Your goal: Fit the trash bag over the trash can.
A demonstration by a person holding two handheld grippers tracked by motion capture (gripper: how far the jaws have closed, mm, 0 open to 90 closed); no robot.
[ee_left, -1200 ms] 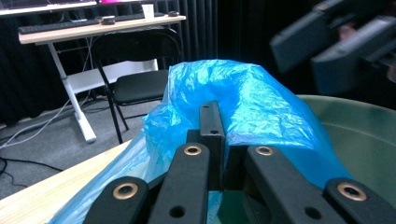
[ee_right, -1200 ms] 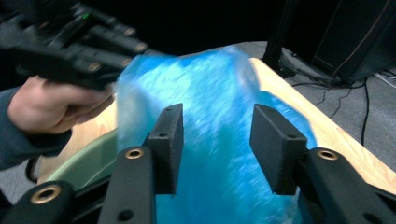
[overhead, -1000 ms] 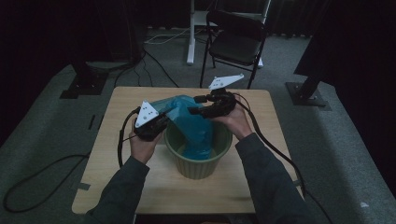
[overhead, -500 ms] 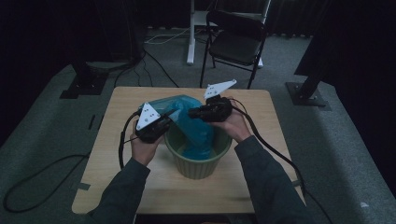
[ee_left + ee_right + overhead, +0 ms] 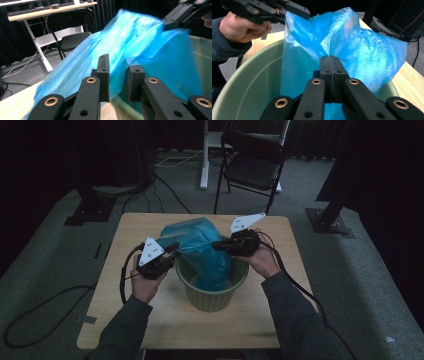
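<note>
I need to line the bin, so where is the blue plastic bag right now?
In the high view the blue plastic bag sits mid-table, its lower part inside the round green bin, its top billowing out toward the left tongs.

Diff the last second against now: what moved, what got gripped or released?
The left hand-held gripper pulled back toward the person's left, off the blue bag, and its jaws now stand apart with the film in the gap. The right hand-held gripper shifted slightly away from the person, jaws shut on the bag's edge. The bag looks more bunched. The green bin and table stayed put.
</note>
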